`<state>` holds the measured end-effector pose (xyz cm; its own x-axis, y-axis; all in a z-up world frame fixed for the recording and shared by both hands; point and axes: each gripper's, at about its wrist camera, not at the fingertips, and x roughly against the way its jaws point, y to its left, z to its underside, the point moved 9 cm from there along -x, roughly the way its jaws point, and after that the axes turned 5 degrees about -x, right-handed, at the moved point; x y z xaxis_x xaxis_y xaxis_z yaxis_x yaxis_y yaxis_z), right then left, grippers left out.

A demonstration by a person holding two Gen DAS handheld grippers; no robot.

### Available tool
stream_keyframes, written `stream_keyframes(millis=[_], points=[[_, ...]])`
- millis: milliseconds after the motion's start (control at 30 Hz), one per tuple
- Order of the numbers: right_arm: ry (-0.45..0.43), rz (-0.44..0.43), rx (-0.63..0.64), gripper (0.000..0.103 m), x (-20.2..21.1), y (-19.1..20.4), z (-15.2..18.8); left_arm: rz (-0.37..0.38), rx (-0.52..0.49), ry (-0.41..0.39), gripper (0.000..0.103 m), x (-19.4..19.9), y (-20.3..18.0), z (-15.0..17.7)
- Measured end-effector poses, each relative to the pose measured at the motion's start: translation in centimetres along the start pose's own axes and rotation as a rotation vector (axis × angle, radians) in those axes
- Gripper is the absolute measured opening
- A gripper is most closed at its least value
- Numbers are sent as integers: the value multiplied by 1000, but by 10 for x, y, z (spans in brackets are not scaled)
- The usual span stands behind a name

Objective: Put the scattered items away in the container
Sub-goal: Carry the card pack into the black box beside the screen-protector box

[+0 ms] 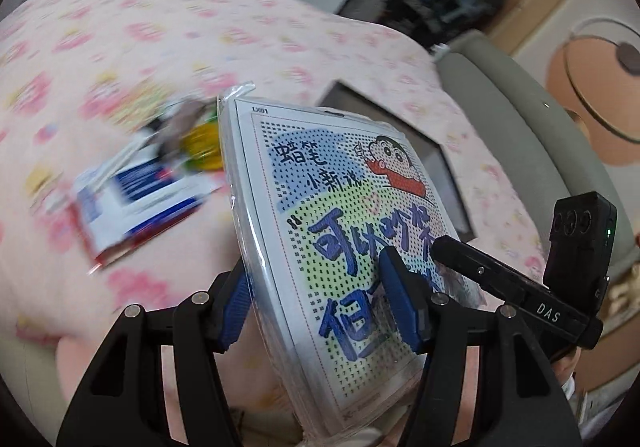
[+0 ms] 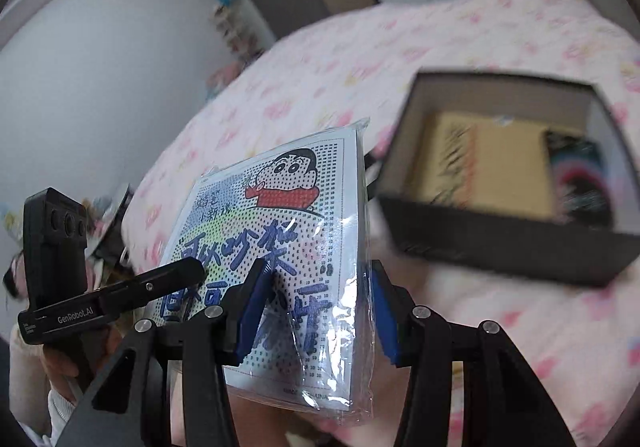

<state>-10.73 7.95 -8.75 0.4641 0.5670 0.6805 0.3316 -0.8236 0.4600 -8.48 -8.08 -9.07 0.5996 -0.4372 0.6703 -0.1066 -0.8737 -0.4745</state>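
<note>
A plastic-wrapped cartoon pack point(image 1: 328, 175) with blue lettering hangs tilted above the pink bed, held from both sides. My left gripper point(image 1: 318, 301) is shut on its lower part, one blue pad at the pack's left edge and the other on its printed face. In the right wrist view my right gripper point(image 2: 320, 309) is shut on the same pack point(image 2: 288, 215) near its bottom right. The black open box point(image 2: 500, 175) sits on the bed just right of the pack and holds a tan book and a dark item. A blurred blue, white and red packet point(image 1: 132, 199) and a yellow item point(image 1: 200, 151) lie on the bed.
The pink flowered bedspread point(image 1: 160, 27) fills most of both views. A grey padded bed edge point(image 1: 500, 107) runs along the right in the left wrist view, with a patterned floor mat beyond. A white wall and shelves point(image 2: 240, 19) stand behind the bed.
</note>
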Motion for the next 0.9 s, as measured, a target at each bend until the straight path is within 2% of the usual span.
stream_keyframes(millis=[233,367,567,833,900], points=[[-95,140,-77,44,51,-79,-52,46,-151,48,63,-82,-86,-66],[-94,180,-116,44,56,-125,-79,49,-149,100,63,-129,-109,-85],[-19,172,-197,44,29,-177,-83,23,-118,209,63,-181,-106,-84],[100,158,-264,44,-29,-206,-84,-47,-17,330,63,-238,-75,-89],[131,158,-294,44,-40,-213,-85,-82,-36,338,63,-243,-72,-90]])
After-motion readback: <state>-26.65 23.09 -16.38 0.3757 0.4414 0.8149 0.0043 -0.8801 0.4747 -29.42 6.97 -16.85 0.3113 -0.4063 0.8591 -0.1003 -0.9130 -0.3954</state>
